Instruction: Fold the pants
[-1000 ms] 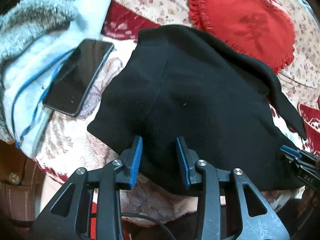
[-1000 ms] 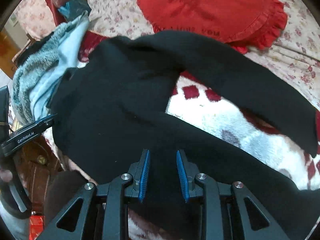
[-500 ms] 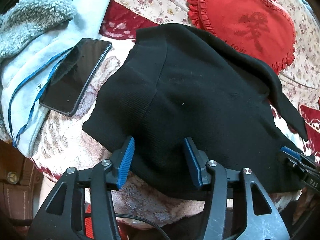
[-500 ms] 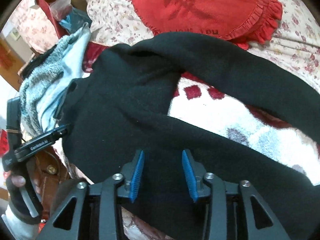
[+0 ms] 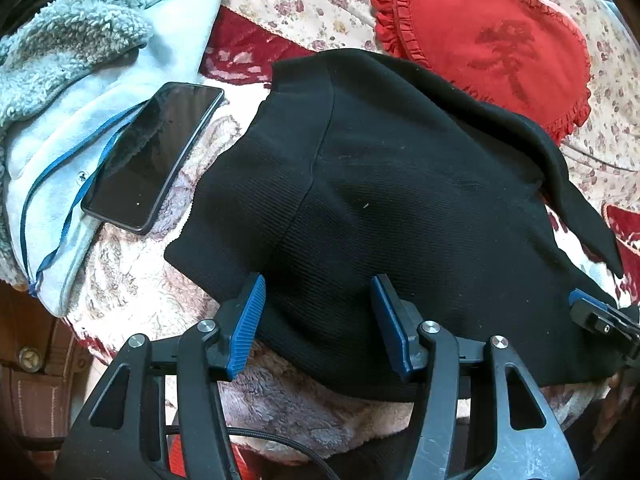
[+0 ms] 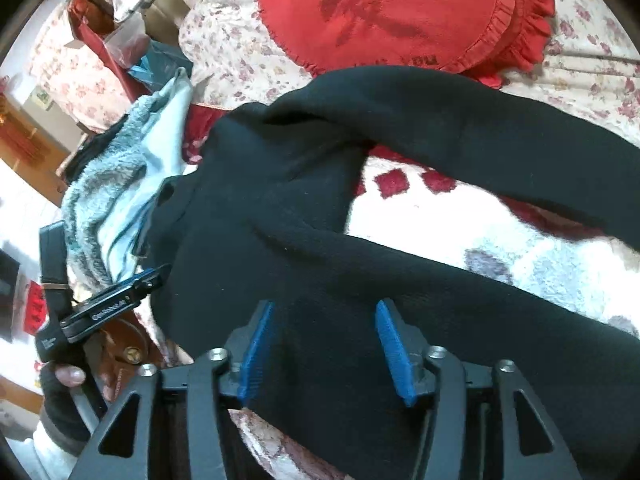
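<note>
Both grippers have spread their jaws wider than a second ago. Only the left wrist view shows the phone (image 5: 154,156) lying on the pale fleece (image 5: 72,92). Left gripper (image 5: 318,320) is spread wide over the hem of the black pants (image 5: 400,200), pinching nothing. Right gripper (image 6: 324,350) is likewise spread above the cloth. Pants lie on the floral bed (image 6: 460,224), legs diverging, beside the red cushion (image 6: 400,12).

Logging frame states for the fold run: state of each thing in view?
black pants: lying on the bed, legs apart, not folded
left gripper: jaws open over the pants' near edge
right gripper: jaws open over the near pant leg
phone: screen dark, resting partly on the fleece jacket
red cushion: flat on the bed, pants overlapping its edge
</note>
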`<state>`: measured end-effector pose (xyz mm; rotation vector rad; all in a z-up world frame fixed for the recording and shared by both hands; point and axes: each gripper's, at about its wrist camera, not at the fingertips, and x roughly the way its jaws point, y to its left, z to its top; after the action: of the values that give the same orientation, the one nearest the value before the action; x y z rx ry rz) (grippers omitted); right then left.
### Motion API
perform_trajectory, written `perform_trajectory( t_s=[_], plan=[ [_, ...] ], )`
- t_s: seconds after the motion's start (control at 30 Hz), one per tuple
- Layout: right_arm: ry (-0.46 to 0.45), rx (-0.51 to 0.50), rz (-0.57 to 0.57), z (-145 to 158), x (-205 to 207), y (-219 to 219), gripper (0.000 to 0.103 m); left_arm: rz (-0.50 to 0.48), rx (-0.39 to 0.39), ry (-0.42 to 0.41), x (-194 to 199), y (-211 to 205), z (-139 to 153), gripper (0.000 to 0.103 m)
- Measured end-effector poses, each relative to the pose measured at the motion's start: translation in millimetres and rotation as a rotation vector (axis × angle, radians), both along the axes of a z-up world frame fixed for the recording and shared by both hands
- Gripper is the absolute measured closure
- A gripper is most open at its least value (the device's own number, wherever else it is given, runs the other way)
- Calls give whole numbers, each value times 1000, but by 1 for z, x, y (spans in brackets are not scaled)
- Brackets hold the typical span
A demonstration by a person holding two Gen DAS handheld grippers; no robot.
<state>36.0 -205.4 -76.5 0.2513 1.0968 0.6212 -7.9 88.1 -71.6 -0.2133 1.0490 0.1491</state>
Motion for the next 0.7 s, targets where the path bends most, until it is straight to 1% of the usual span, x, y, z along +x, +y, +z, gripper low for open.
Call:
perform_trajectory(
  t_s=[0.03,0.07,0.13,0.2,0.23,0.33,0.4,0.5,0.6,0.7],
  plan=[
    [-2,-8,7,1,0,2,39,1,-16,4,0,2,2,48],
    [-7,-37,15,3,0,6,39,-2,-34,4,0,4,5,48],
    [-19,-82,20,8,-1,12,40,-8,-41,-13,2,5,13,48],
    [-57,-122,26,17,2,18,40,-21,-36,-33,7,5,20,48],
    [-91,-132,30,24,5,22,40,-26,-38,-39,10,5,22,48],
    [-143,-134,31,40,21,32,40,-32,-60,-52,26,4,29,48],
    [-179,-145,23,50,38,41,40,-47,-57,-54,39,0,30,48],
    [-232,-162,26,58,62,60,40,-56,-60,-33,60,-6,24,48],
    [-273,-206,82,58,86,84,40,-51,-51,-22,75,-7,18,48],
    [-327,-285,148,53,103,111,40,-43,-47,-8,83,-4,13,48]
  ],
)
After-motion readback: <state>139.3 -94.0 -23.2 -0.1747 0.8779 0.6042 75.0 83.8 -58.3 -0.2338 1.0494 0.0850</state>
